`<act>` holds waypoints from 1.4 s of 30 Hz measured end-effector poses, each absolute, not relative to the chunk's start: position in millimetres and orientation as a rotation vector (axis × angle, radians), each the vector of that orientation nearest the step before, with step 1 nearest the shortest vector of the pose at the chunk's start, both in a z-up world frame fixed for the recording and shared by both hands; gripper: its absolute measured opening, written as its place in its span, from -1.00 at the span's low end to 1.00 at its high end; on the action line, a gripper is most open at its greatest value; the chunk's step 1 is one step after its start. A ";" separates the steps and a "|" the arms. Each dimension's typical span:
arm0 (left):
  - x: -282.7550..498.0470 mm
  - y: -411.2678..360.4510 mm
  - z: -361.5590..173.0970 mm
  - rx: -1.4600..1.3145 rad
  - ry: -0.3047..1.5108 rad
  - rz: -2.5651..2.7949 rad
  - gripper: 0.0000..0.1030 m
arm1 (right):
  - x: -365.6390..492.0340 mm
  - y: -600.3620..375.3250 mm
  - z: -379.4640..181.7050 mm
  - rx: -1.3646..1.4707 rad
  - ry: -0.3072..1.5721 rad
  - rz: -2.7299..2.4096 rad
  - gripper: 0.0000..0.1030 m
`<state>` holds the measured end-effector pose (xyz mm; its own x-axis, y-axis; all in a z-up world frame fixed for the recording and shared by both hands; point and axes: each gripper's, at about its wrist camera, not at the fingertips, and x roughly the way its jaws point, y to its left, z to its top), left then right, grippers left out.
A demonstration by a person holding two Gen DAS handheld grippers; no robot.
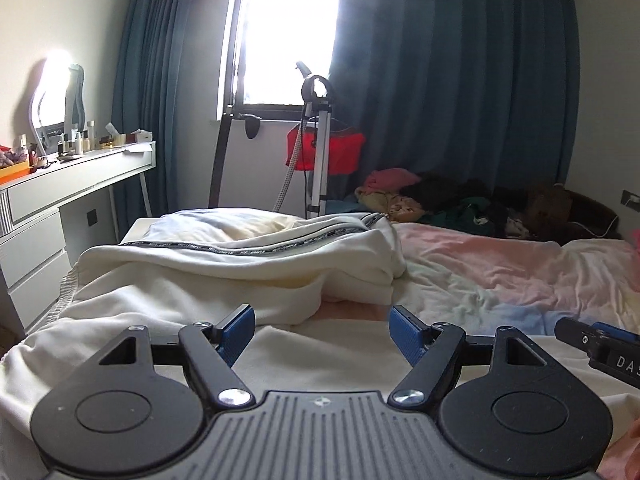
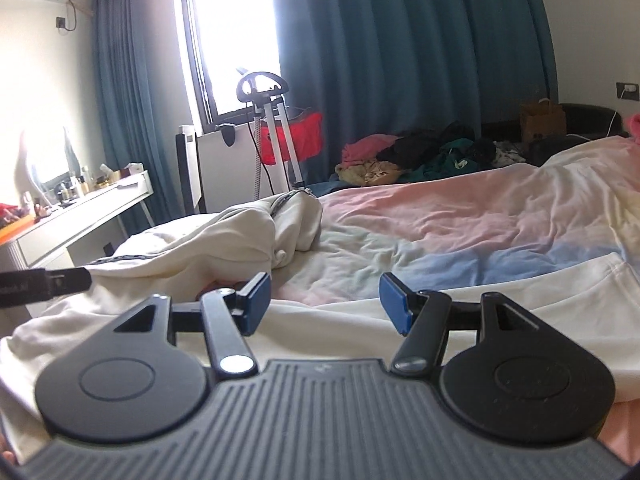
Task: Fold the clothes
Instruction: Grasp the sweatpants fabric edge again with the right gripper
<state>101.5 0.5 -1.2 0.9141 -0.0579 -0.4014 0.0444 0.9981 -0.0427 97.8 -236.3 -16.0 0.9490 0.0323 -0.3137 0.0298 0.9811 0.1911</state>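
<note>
Two tongs hang low over a bed. The left tongs [image 1: 322, 334] have their blue pads wide apart, with nothing between them. The right tongs [image 2: 325, 304] have their pads apart too, and they grip nothing. From the left view, the tip of the right tongs peeks in at the right edge. From the right view, the tip of the left tongs pokes in at the left edge.

Right under both tongs lies a cream garment [image 1: 208, 272]. The near part is spread flat on the bed. Just past the left tongs it is bunched up in a soft heap, with a dark stripe [image 1: 248, 242] running across the top. It sits on the left side of the bed, near the edge.

The bed has a sheet [image 2: 460, 224] in pink, blue and pale yellow, all wrinkly. It goes on to the right, bare of clothes.

To the left of the bed is a white counter [image 1: 80, 178] with drawers. Little bottles [image 1: 82, 142] and a lit mirror [image 1: 56, 88] stand on it.

Further back, past the foot of the bed, is a pile of clothes [image 2: 412, 156] in pink, yellow, black and green. A steamer stand [image 1: 318, 140] with a red cloth [image 1: 344, 152] on it stands near the window [image 1: 288, 32]. Blue curtains [image 1: 460, 80] hang on both sides of the bright window.
</note>
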 end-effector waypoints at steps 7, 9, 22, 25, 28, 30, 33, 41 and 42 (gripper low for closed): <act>102.5 24.0 -9.5 -0.050 0.441 -0.034 0.47 | 107.5 -217.7 -31.5 0.166 0.327 0.021 0.21; 101.1 31.4 -9.2 -0.060 0.451 -0.038 0.47 | 109.4 -215.0 -37.2 0.152 0.337 0.019 0.21; 92.0 43.9 -13.7 -0.105 0.484 -0.092 0.52 | 172.8 -215.5 -80.7 0.145 0.480 0.047 0.06; 94.1 49.9 -20.1 -0.129 0.502 -0.106 0.52 | 217.4 -233.5 -86.1 0.256 0.505 -0.024 -0.15; 99.9 59.2 -25.7 -0.115 0.515 -0.118 0.56 | 274.3 -251.4 -93.6 0.353 0.563 -0.139 -0.56; 106.2 66.1 -29.7 -0.139 0.525 -0.113 0.56 | 312.2 -266.1 -101.0 0.487 0.591 -0.186 -0.57; 119.8 73.7 -37.9 -0.197 0.530 -0.129 0.56 | 366.5 -279.0 -113.9 0.690 0.582 -0.129 -0.57; 150.9 66.4 -68.6 -0.262 0.533 -0.268 0.56 | 459.3 -260.5 -148.4 0.879 0.544 0.064 -0.59; 154.5 67.1 -72.4 -0.302 0.539 -0.296 0.56 | 462.9 -257.8 -151.9 0.882 0.540 0.052 -0.59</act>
